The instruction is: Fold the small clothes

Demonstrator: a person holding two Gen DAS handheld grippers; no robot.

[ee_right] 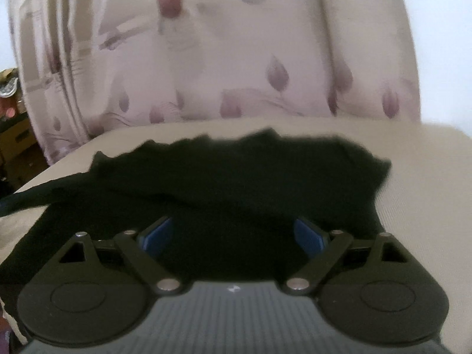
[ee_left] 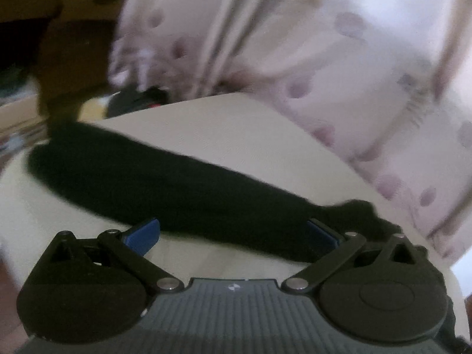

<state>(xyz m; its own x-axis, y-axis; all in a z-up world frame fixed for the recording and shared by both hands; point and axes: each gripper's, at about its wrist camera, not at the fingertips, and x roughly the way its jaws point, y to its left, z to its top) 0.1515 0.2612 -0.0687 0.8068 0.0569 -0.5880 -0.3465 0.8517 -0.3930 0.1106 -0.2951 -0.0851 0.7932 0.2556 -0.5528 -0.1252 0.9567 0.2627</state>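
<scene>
While the black garment [ee_right: 236,183] is lying spread on the cream surface [ee_right: 427,177], the right gripper [ee_right: 234,237] is hovering over its near portion with both blue pads [ee_right: 156,236] standing wide apart and pinching nothing. In the left wrist view, the left gripper [ee_left: 233,237] is likewise holding its fingers spread, with the garment [ee_left: 165,188] running as a dark band across them, unclamped. A patterned pink curtain [ee_right: 206,59] is hanging behind the surface.
</scene>
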